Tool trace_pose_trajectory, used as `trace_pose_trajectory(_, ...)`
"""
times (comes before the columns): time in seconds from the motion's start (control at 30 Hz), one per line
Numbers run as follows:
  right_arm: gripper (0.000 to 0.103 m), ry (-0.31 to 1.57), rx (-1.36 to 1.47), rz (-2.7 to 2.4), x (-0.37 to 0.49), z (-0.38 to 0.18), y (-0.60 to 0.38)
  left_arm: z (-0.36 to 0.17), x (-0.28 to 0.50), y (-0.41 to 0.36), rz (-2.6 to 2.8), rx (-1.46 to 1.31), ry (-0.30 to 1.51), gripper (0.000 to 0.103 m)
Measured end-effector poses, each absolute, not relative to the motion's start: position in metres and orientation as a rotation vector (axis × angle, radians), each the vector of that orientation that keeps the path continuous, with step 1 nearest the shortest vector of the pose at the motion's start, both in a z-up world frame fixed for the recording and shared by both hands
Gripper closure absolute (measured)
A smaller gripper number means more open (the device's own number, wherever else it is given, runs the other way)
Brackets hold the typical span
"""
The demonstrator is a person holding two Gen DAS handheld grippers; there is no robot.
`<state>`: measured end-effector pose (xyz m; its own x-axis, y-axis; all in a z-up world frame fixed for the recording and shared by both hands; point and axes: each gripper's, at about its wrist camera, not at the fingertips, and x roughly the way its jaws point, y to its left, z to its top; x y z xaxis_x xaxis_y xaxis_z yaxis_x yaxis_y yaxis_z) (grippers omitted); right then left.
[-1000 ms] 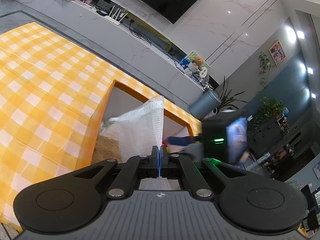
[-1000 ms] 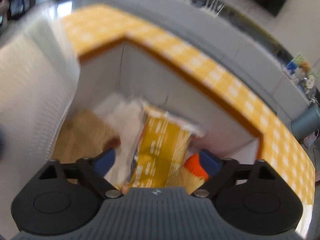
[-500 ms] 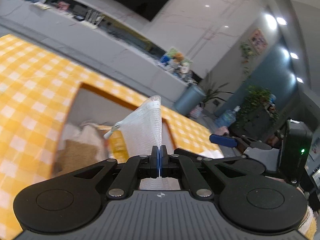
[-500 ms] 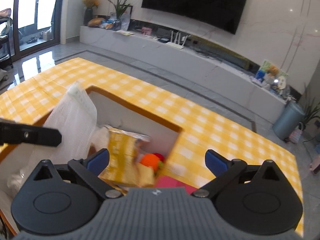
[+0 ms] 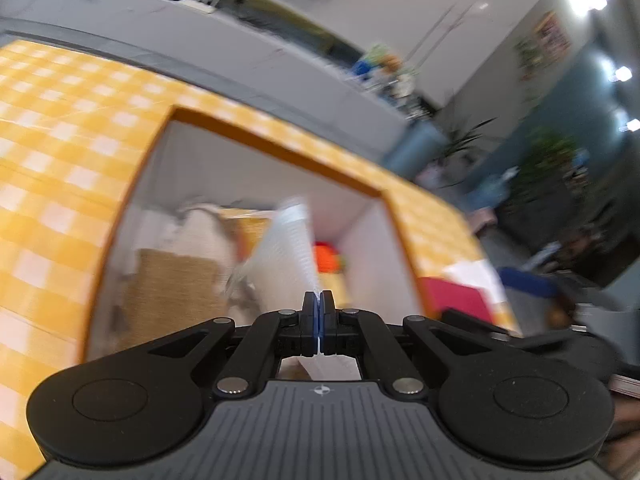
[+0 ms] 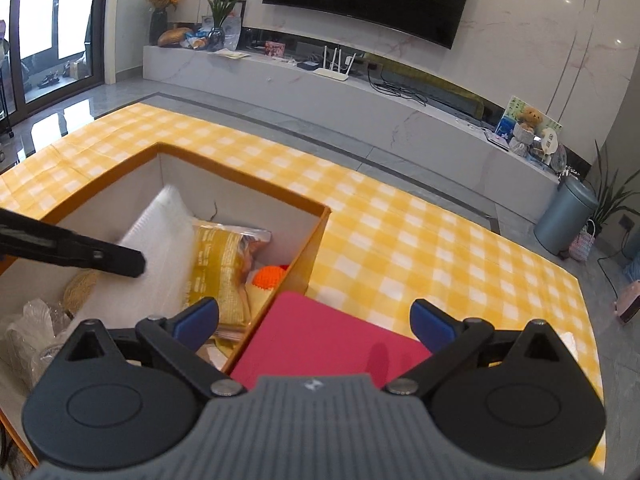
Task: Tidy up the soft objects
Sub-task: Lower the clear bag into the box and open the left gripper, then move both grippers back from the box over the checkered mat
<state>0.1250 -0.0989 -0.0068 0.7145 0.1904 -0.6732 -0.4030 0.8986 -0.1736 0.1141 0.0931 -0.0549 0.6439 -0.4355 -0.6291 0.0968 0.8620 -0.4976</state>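
Two tools: the left tool [image 5: 319,322] is clamped on a white foam sheet [image 5: 286,256] over the orange box [image 6: 316,232]; the right tool [image 6: 316,324] gapes empty above a red cloth [image 6: 320,344].

i see a table under a yellow-and-white checked cloth [image 6: 400,216]. an open box [image 6: 316,240] with orange edges and white inner walls sits on it at the near left. just right of the box, at the near edge, a flat pink thing [image 6: 332,340] lies on the cloth, perhaps a folder or mat.
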Motion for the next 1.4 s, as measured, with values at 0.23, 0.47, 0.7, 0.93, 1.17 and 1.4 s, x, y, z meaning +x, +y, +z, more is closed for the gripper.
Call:
trace_pose_trajectory(0.23, 0.003, 0.694, -0.354, 0.351, 0.119, -0.007, -0.087, -0.050, 0.106, 0.076, -0.102, -0.227, 0.826, 0.081)
trace_pose_trajectory(0.47, 0.003, 0.675, -0.374, 0.318, 0.115, -0.010, -0.087, -0.024, 0.089, 0.097, -0.053, -0.328, 0.718, 0.028)
trace_pose_trajectory(0.7, 0.003, 0.674, -0.350, 0.298, 0.113, -0.014, -0.099, -0.008, 0.082, 0.107, 0.075, -0.327, 0.610, 0.019)
trace_pose_trajectory(0.93, 0.003, 0.634, -0.298, 0.272, 0.109, -0.002, -0.121, 0.010, 0.068, 0.089, 0.126, -0.178, 0.533, 0.016)
trace_pose_trajectory(1.17, 0.003, 0.554, -0.230, 0.163, 0.104, 0.016, -0.171, 0.026, 0.056, 0.071, 0.057, -0.178, 0.548, 0.016)
trace_pose_trajectory(1.4, 0.003, 0.525, -0.092, 0.019, 0.098, 0.025, -0.242, 0.037, 0.054, 0.019, -0.006, -0.087, 0.546, 0.015)
